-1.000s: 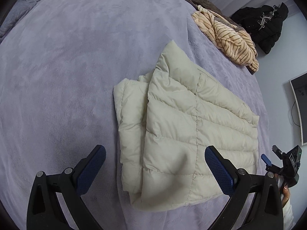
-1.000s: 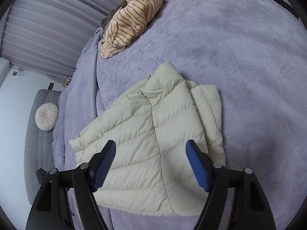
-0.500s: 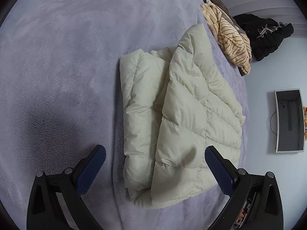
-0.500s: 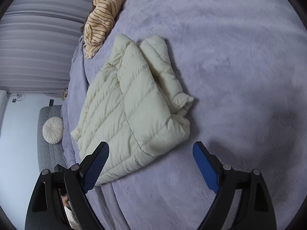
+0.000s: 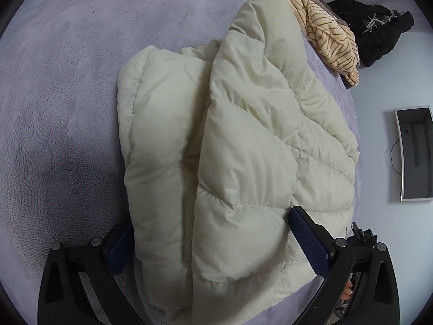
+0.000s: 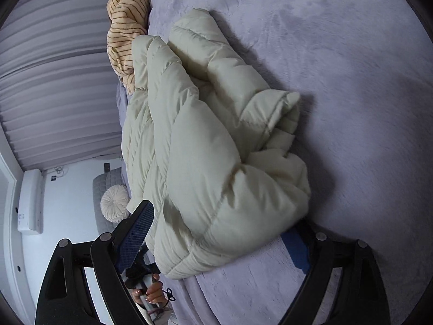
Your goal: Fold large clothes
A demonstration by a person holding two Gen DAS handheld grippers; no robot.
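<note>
A cream quilted puffer jacket lies folded on the lilac bedspread. It also fills the right wrist view, bunched and thick at its near end. My left gripper is open, its jaws astride the jacket's near edge, one pad on each side. My right gripper is open too, with the jacket's near corner between its jaws. The left blue pad of the left gripper is partly hidden under the jacket's edge.
A tan striped garment lies at the bed's far edge, also in the right wrist view. A black jacket hangs beyond it. A wall screen is at right. Curtains and a grey chair with a round cushion stand off the bed.
Both grippers have moved down and forward onto the jacket. Its near end now sits between the open jaws of each. The jacket looks more bunched.
</note>
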